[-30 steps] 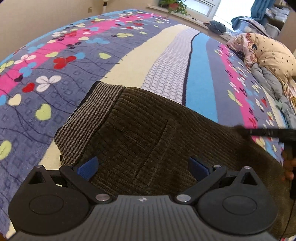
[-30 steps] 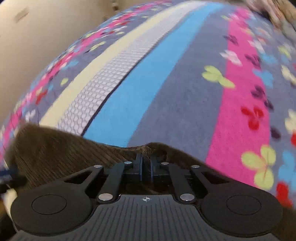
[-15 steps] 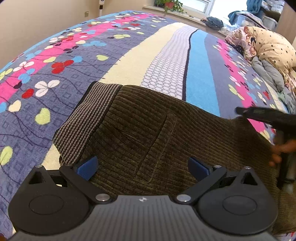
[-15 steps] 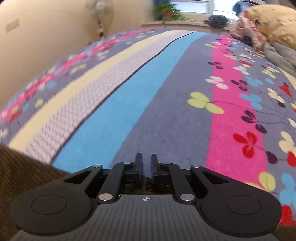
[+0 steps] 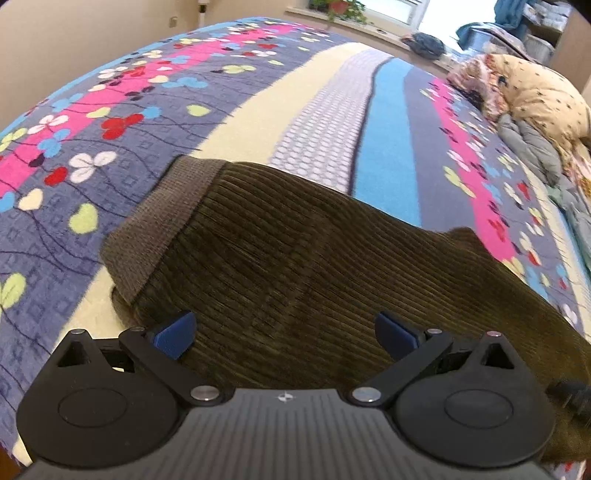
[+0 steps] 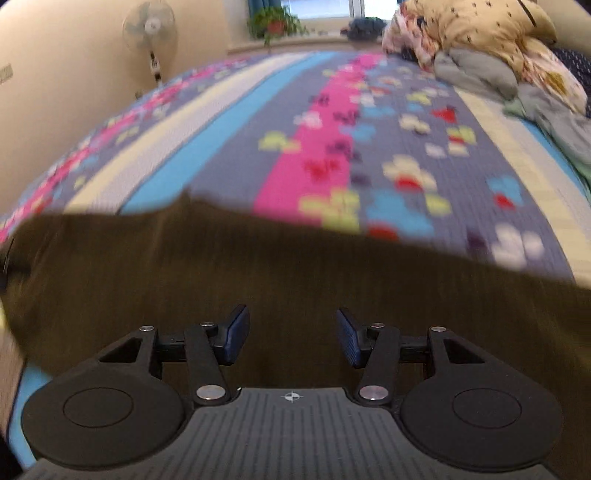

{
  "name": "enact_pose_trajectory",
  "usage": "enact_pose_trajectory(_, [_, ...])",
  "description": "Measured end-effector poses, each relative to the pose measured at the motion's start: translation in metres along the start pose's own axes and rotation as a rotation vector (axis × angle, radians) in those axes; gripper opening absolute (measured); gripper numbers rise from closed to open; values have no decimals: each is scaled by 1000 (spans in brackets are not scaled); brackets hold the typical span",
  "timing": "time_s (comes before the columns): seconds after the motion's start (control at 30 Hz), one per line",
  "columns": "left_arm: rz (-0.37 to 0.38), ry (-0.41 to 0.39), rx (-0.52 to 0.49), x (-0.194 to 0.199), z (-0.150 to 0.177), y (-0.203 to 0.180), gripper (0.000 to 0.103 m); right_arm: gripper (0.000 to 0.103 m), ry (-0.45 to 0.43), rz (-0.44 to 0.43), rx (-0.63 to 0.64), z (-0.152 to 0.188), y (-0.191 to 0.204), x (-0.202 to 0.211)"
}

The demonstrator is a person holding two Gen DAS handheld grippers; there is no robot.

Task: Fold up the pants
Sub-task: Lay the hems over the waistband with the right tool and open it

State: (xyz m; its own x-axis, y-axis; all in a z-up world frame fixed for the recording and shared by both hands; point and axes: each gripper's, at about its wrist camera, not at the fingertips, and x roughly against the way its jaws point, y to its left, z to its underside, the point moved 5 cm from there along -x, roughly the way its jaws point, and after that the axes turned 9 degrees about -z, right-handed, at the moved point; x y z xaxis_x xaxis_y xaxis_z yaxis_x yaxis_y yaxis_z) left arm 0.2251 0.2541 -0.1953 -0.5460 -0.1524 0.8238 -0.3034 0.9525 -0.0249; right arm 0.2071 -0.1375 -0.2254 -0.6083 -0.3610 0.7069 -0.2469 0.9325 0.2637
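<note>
Left wrist view: my left gripper spread wide, blue pads apart, nothing between them. Brown corduroy pants lie flat on striped floral bedspread, directly under gripper. Ribbed waistband at left end of pants. Heap of bedding far right.

Right wrist view: my right gripper also parted, holding nothing, over pants. Frame motion-blurred. Bedspread beyond pants. Standing fan by wall, potted plant at window.
</note>
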Motion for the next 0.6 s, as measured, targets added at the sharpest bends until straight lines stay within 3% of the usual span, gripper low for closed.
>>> enact_pose_trajectory(0.1, [-47, 0, -19, -3, 5, -2, 103, 54, 137, 55, 51, 52, 6, 3])
enact_pose_trajectory(0.2, [-114, 4, -45, -10, 8, 5, 103, 61, 73, 107, 208, 83, 7, 21])
enact_pose_trajectory(0.3, [-114, -14, -66, -3, 10, 7, 103, 65, 57, 117, 143, 83, -3, 41])
enact_pose_trajectory(0.37, [-104, -35, -72, 3, 9, 5, 103, 65, 39, 80, 94, 67, -4, 48])
enact_pose_trajectory(0.53, [-99, -19, -60, -3, 10, 5, 103, 65, -84, -132, 62, -31, 4, 28])
enact_pose_trajectory(0.57, [-97, -16, -56, -5, 10, 5, 103, 60, -87, -198, 61, -55, 10, 15])
enact_pose_trajectory(0.6, [-92, -17, -54, -5, 11, 6, 103, 47, -83, -253, 70, -77, 16, 1])
